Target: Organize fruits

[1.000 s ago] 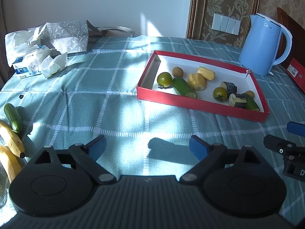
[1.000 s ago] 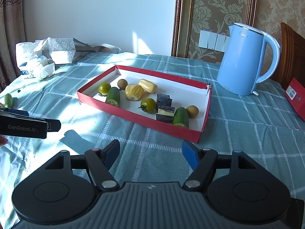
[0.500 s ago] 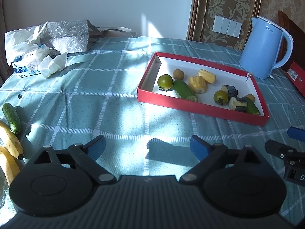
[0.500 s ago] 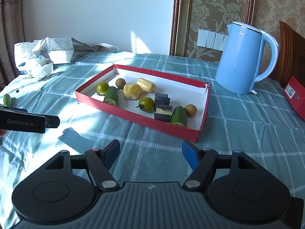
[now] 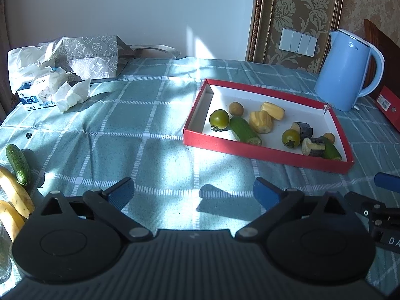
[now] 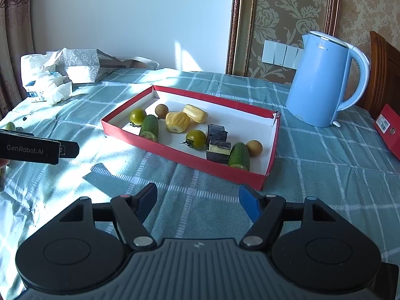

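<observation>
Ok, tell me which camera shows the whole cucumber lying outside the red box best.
The left wrist view. The whole cucumber lies unobstructed at the left edge on the tablecloth, beside the bananas. The right wrist view shows only its tip, behind the left gripper's body.

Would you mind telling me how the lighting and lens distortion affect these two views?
Left wrist view: hard sunlight blows out the tablecloth ahead of the left gripper, whose jaws are opening, empty; fisheye bows the red tray. Right wrist view: the kettle is evenly lit; the right gripper sits in shade.

Sunlit white wall (image 5: 125, 7) beside damask-papered panel (image 5: 300, 5).
</observation>
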The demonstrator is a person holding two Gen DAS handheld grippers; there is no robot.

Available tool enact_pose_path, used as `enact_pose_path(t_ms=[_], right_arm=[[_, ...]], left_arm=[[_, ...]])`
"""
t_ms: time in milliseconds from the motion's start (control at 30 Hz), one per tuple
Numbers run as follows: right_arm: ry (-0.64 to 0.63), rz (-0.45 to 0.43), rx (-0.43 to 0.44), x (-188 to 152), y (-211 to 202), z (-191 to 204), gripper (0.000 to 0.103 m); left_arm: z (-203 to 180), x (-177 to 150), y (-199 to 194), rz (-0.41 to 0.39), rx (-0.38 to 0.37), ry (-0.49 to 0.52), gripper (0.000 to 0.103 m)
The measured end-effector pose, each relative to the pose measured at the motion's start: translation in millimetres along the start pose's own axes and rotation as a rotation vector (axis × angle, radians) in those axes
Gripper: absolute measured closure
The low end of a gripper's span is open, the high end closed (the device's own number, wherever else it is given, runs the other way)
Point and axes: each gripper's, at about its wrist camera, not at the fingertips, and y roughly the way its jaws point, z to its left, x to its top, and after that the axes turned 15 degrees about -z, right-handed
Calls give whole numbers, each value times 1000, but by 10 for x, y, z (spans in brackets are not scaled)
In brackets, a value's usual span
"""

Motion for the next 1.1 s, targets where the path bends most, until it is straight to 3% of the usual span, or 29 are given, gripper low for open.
enact_pose_path(t_ms=[400,1100], right_arm=[[7,2,3,4,-6,-14,31],[16,9,6,-3,14,-27,31]], left_arm=[[-29,46,-41,-25,-29,-11,0],[23,92,-3,-23,-10,-29,0]])
